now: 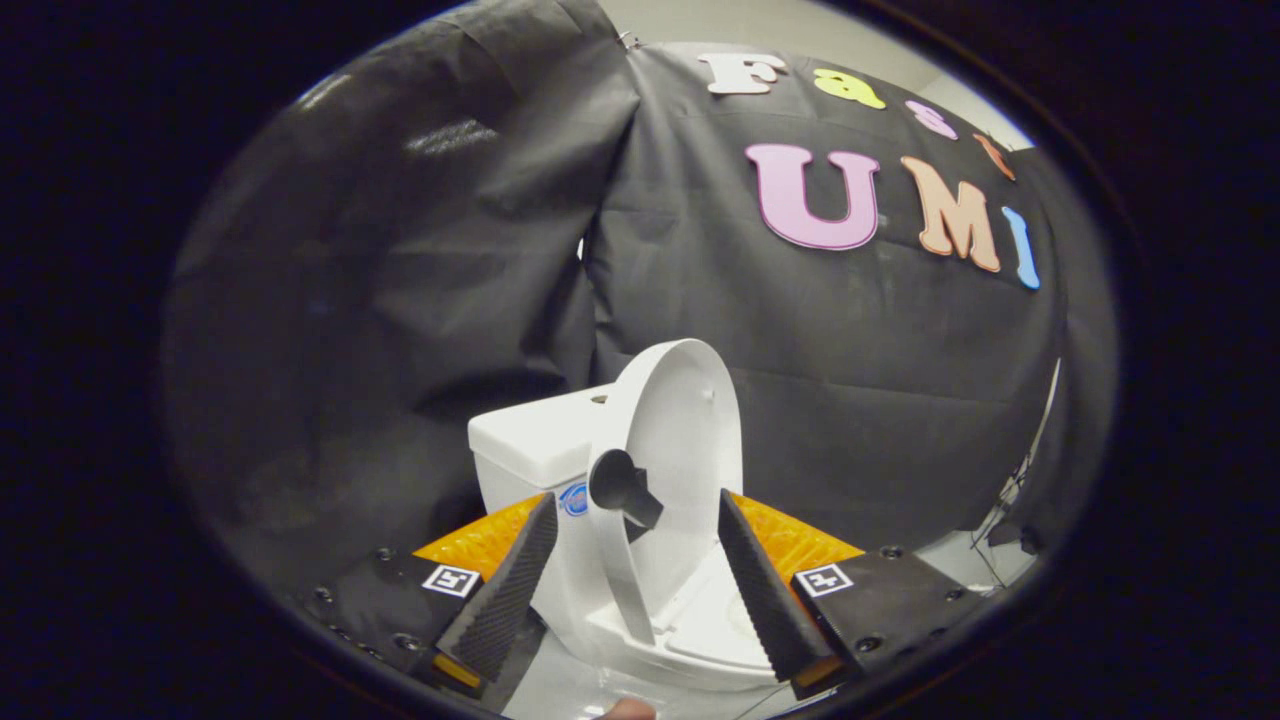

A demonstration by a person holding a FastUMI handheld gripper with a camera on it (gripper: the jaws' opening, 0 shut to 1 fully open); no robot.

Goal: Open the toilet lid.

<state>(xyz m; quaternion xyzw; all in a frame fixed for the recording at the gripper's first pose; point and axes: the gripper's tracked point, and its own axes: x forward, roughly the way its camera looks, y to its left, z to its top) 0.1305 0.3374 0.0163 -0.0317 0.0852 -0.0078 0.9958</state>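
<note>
Between spread gripper (636, 518) fingers: raised toilet lid (678, 430), bowl (700, 640) partly hidden.

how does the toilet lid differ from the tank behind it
The toilet lid is a thin rounded oval standing raised, nearly upright; the tank is a blocky box with a flat top. The lid carries a dark knob on its face; the tank's front is plain. The lid stands between the open fingers; the tank sits beyond them. Both are white.
</note>
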